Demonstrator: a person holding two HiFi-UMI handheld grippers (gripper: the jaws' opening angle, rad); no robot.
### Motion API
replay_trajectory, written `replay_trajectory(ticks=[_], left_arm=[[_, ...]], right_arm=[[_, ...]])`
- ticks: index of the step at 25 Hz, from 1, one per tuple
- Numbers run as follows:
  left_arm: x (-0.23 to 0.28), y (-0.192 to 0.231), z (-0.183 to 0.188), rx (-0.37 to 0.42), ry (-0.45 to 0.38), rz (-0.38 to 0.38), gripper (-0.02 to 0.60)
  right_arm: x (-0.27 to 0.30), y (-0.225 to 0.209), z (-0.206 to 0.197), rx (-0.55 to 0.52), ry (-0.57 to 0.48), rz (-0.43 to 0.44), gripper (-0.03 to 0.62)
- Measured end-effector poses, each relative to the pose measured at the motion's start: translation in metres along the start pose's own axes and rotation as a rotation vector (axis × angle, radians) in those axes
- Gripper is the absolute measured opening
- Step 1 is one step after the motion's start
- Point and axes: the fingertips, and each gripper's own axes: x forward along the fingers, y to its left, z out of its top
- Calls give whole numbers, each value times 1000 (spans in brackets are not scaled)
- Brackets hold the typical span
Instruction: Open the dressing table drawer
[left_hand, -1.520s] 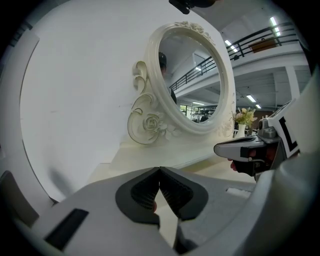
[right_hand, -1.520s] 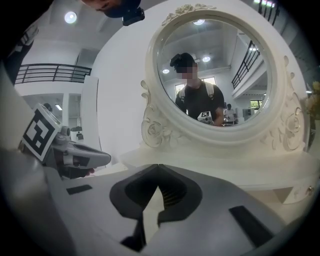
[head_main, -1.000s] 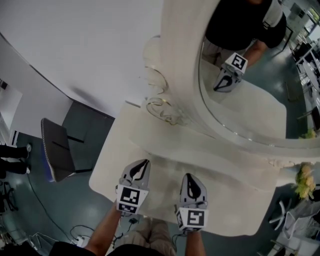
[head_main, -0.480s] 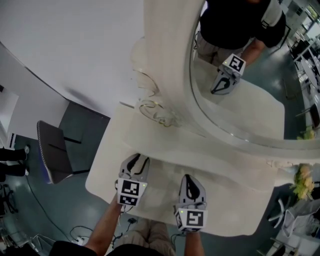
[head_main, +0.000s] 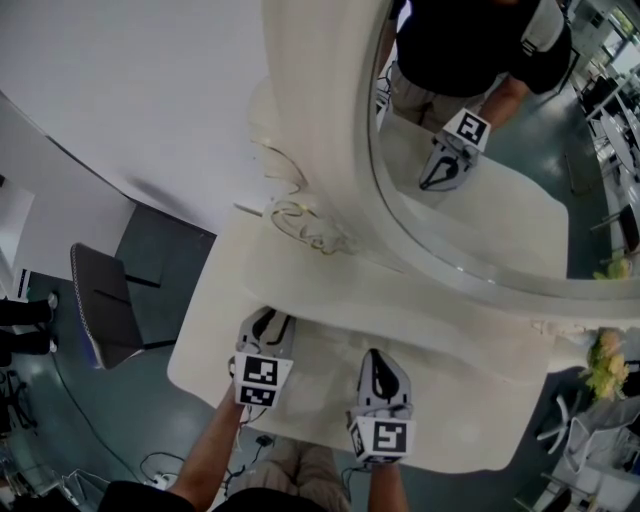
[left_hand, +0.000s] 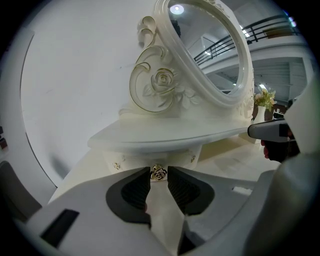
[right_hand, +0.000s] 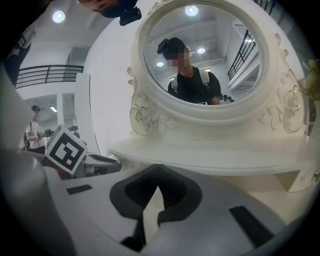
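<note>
Left gripper (head_main: 271, 322), jaws just opened and gripping nothing, was nearer: drawer knob (left_hand: 158, 172) lay straight ahead in line with their gap; right gripper (right_hand: 158, 169) closed.

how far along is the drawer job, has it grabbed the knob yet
Done: the left gripper is lined up on the gold knob; its jaws have just been opening and stand apart. In hand: the knob shows in the gap at the tips, not pinched yet. Left: close on it and pull; the drawer front looks shut under the shelf. The right gripper is shut and empty.
</note>
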Motion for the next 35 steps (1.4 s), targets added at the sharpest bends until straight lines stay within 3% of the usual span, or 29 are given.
replay_trajectory(ticks=[35], left_arm=[[-16,-1,-13,7,5,10,93]], right_arm=[[-14,8,-11,12,4,8,-2]])
